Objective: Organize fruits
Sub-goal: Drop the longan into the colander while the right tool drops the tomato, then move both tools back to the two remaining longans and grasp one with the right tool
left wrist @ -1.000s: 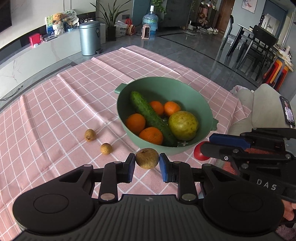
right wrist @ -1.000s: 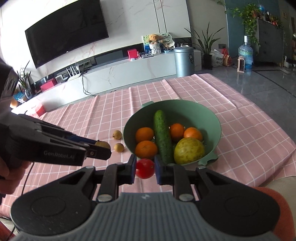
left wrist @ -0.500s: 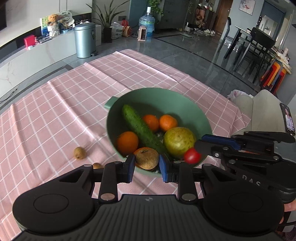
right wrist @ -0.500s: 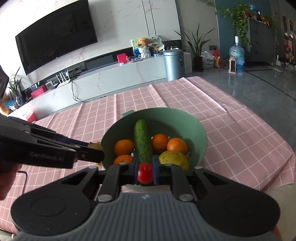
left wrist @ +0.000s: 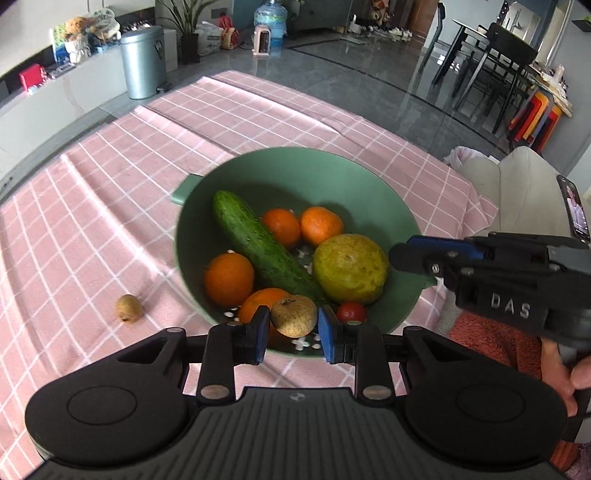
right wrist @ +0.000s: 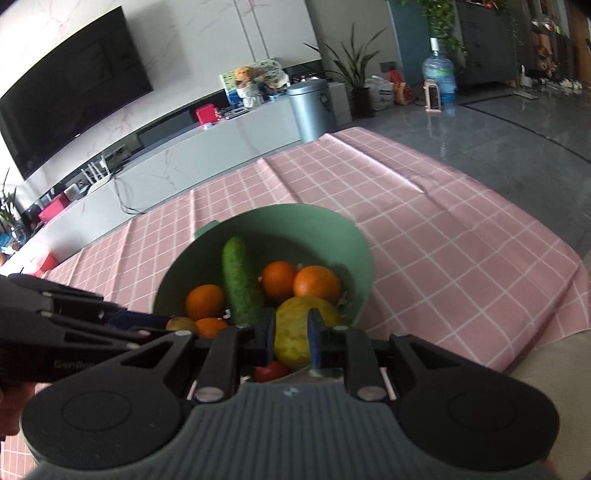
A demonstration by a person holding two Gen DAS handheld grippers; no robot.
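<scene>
Left gripper [left wrist: 293, 325] at the bottom of its own view, jaws clamped on a round brown fruit [left wrist: 294, 315] held just over the near rim of a green bowl [left wrist: 369, 173]. Beside the gripper's right finger, a small red tomato [left wrist: 351, 312] lies loose on the perforated floor of the bowl. The right gripper [right wrist: 290, 338] reaches in over the bowl's right rim, gripped by a hand [left wrist: 569, 373]. In its own view its jaws stand a little apart with nothing between them; from the side the gap is hard to make out.

Inside the bowl lie a long green cucumber [left wrist: 258, 243] set diagonally, four oranges [left wrist: 229, 278] around it, and a large yellow-green fruit [left wrist: 349, 267] to the right. Left of the bowl, another small brown fruit [left wrist: 128, 308] sits alone on the pink checked tablecloth [left wrist: 110, 221]. Beyond the table stand a grey pedal bin [left wrist: 142, 61] and a water bottle [left wrist: 270, 18] on the floor, and a wall television [right wrist: 66, 92].
</scene>
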